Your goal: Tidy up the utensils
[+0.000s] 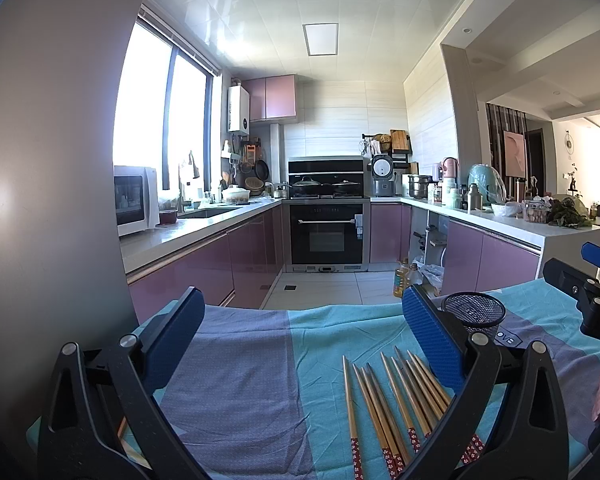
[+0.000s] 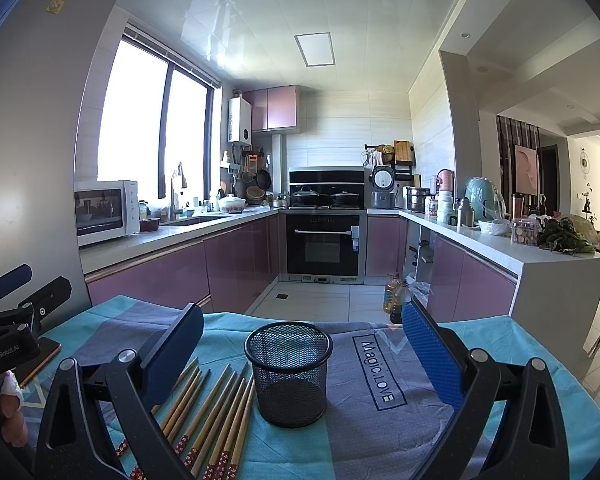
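Observation:
Several wooden chopsticks [image 1: 396, 396] with red patterned ends lie side by side on a teal and grey cloth [image 1: 244, 384]. A black mesh cup [image 2: 289, 372] stands upright and empty just right of them [image 2: 212, 416]; it also shows in the left wrist view [image 1: 474, 312]. My left gripper [image 1: 302, 340] is open and empty above the cloth, with the chopsticks near its right finger. My right gripper [image 2: 302, 344] is open and empty, with the cup between its fingers' lines and the chopsticks by its left finger.
The cloth [image 2: 380, 408] covers a table at a kitchen's edge. The other gripper shows at each view's side [image 1: 588, 292] [image 2: 12, 320]. Oil bottles [image 2: 396, 296] stand on the floor beyond the table. Purple cabinets and an oven [image 2: 324, 244] lie behind.

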Tool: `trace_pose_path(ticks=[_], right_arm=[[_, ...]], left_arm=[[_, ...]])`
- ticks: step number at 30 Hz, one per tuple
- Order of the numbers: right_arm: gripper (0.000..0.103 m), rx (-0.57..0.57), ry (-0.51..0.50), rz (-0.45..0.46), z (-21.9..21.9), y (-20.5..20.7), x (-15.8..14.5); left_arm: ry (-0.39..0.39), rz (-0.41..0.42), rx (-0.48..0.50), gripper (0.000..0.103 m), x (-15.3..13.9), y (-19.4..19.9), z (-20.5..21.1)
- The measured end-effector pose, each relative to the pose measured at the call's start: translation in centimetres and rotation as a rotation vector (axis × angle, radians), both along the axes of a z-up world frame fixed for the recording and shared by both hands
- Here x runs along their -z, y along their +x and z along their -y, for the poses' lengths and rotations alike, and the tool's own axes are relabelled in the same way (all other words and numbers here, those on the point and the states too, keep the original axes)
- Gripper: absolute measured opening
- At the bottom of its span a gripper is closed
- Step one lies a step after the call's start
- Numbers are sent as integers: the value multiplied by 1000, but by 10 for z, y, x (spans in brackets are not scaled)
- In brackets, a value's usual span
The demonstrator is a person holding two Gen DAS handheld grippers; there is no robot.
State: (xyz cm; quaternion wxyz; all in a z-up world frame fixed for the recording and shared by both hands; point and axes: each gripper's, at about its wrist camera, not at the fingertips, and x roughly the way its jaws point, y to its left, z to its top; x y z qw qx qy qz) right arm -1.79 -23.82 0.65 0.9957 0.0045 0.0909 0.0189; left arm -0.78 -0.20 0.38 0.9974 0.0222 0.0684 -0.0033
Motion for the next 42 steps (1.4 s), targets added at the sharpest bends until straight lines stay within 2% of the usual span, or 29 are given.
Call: trace_pose_path(ticks=[34,39,42], right_arm=[[96,10,5,-17,1,5,8],[96,-22,-1,-63,-1,10,13],[96,-91,-16,-147,-9,19,22]], left_arm=[[4,-38,12,98,5,7,3],[5,-69,24,98,9,15,0],[17,-131,49,98,15,26,0]])
